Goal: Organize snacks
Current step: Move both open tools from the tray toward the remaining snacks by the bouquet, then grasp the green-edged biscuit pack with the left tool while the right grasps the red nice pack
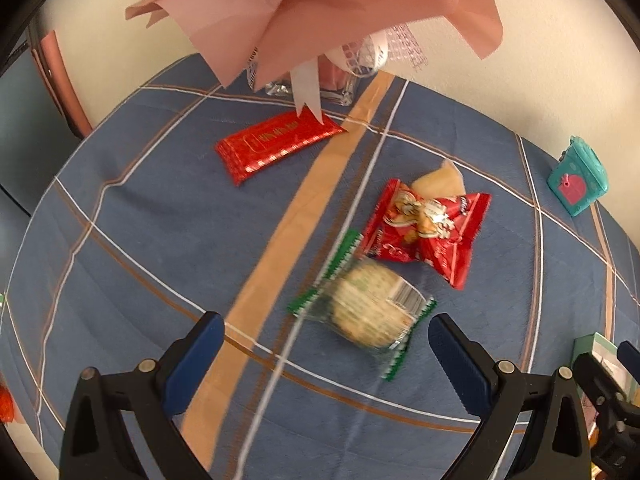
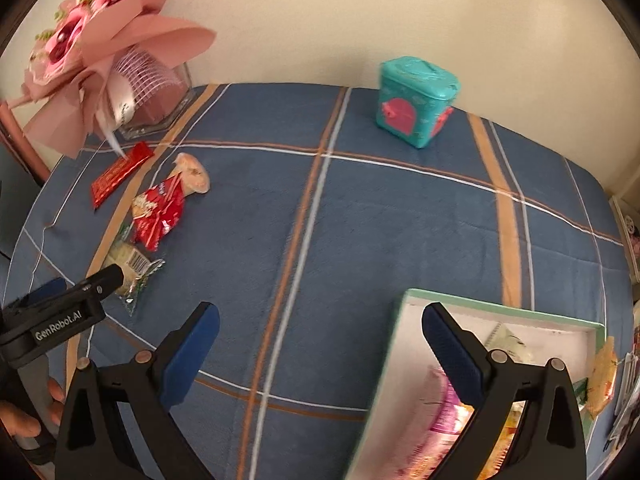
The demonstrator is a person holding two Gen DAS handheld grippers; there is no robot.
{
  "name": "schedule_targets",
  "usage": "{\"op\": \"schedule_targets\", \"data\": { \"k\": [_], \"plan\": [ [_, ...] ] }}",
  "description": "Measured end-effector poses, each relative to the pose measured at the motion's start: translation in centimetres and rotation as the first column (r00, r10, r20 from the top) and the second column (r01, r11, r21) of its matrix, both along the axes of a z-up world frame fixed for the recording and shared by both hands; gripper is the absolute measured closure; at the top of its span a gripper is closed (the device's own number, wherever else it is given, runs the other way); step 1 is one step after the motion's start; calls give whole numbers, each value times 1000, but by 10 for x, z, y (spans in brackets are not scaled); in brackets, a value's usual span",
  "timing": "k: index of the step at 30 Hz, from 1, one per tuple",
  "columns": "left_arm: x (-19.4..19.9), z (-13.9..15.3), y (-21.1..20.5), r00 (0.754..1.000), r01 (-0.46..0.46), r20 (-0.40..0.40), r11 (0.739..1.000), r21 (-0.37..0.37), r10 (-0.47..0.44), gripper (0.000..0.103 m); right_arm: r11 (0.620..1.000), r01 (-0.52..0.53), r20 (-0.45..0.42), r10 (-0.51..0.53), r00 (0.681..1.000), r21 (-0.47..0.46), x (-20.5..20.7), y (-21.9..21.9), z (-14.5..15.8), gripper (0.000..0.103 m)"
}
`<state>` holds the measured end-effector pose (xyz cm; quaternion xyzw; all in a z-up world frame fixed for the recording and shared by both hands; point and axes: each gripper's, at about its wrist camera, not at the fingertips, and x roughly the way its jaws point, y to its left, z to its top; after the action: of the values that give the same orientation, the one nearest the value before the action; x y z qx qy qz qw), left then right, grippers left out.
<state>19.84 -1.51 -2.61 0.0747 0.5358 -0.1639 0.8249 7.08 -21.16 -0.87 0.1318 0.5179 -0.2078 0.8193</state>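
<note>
The left hand-held gripper [image 1: 326,354] hangs with jaws spread wide and empty over the blue plaid surface [image 1: 140,240], a green-edged cracker pack [image 1: 366,306] lying just ahead between its fingers. Beyond it lie a red bag [image 1: 430,232], touching the pack, and a red bar [image 1: 276,146] near a vase [image 1: 340,84]. The right hand-held gripper [image 2: 320,350], also released, hovers at the left rim of a box [image 2: 396,320] holding snacks.

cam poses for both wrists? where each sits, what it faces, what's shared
Left wrist: on the open left gripper, angled down at the green-wrapped cracker, red snack bag, red bar.
Right wrist: on the open right gripper, over the blue plaid tablecloth; snack box lower right, person's hand lower left.
Shared: the same snacks, teal tin, bouquet.
</note>
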Motion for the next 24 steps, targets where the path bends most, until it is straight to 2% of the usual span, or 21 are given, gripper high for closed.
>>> {"op": "schedule_targets", "data": {
  "k": [4, 12, 18, 24],
  "plan": [
    [6, 3, 5, 1000, 22, 22, 1000, 18, -23, 0, 1000, -7, 11, 7, 1000, 19, 6, 5, -4, 2],
    [20, 2, 10, 998, 63, 17, 998, 4, -63, 0, 995, 57, 70, -63, 996, 87, 9, -6, -7, 2],
    [19, -4, 3, 994, 110, 19, 994, 4, -110, 0, 975, 70, 158, -105, 982, 210, 18, -15, -3, 2],
    [12, -16, -10, 985, 173, 20, 985, 11, -173, 0, 921, 36, 192, -119, 974, 387, 44, -16, -13, 2]
  ]
}}
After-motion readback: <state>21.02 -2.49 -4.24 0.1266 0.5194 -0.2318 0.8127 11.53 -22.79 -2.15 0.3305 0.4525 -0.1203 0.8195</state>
